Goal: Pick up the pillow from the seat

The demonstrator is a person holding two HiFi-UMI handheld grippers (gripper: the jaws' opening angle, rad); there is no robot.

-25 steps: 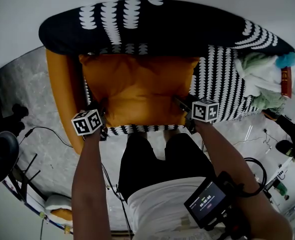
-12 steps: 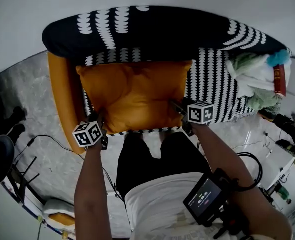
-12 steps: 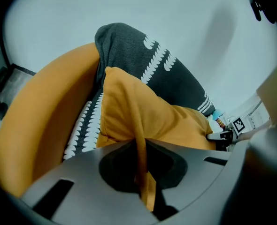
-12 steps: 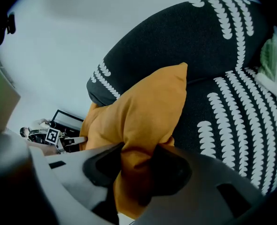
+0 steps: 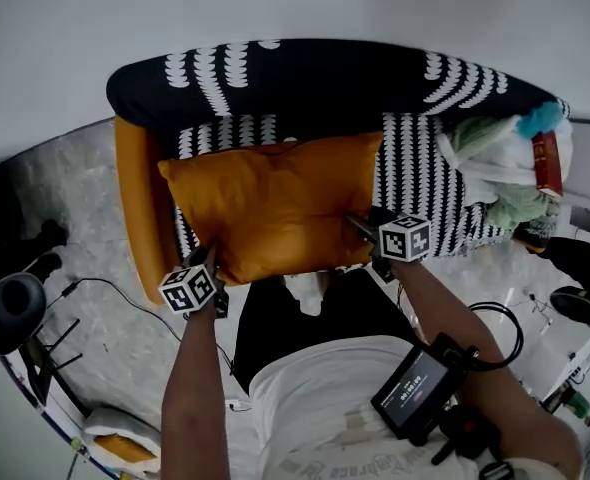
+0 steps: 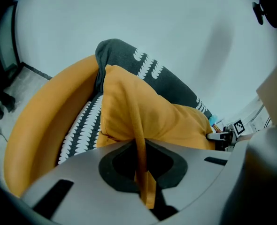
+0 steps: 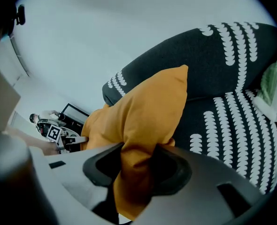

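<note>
pillow (image 5: 275,208): orange, hanging tilted over the sofa (image 5: 425,158) seat, held by its two near corners
left gripper (image 5: 213,268): clamped tight on the left corner, just a thin flap of fabric pinched
right gripper (image 5: 361,228): jaws have just been closing, now biting a fat bunch of the right corner
armrest (image 5: 135,198): orange too, left of the pillow

pillow (image 5: 275,208): orange | seat (image 5: 415,178): black, white scallop rows | armrest (image 5: 135,198): orange
</note>
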